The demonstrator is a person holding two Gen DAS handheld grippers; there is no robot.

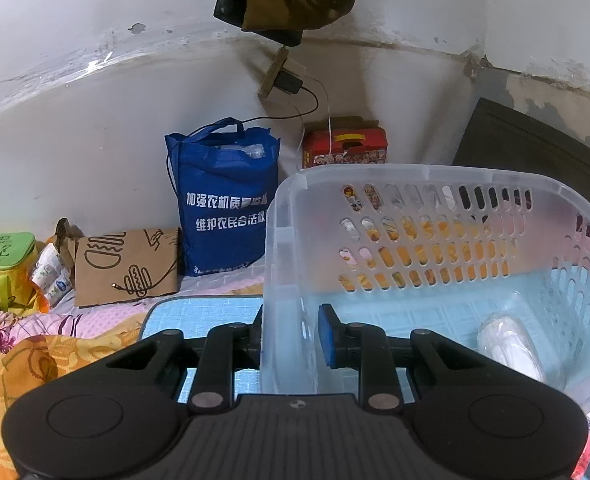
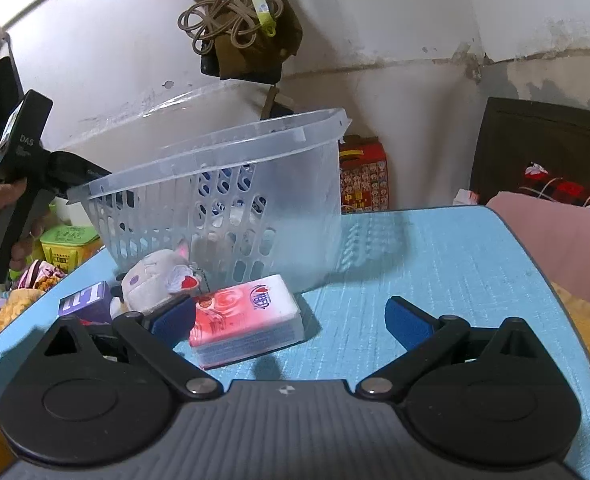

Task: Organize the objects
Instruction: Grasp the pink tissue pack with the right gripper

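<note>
Right now the left gripper [image 1: 291, 334] is clamped on the near wall of the clear plastic laundry basket [image 1: 423, 184], which sits tilted on the light blue tabletop [image 2: 435, 264]. A clear wrapped roll [image 1: 511, 350] lies inside the basket. The right gripper [image 2: 291, 322] hovers with its jaws wide apart, its left pad beside a pink tissue pack [image 2: 247, 316]. Just beyond the pack sit a white plush toy [image 2: 155, 280] and a purple box [image 2: 85, 300].
</note>
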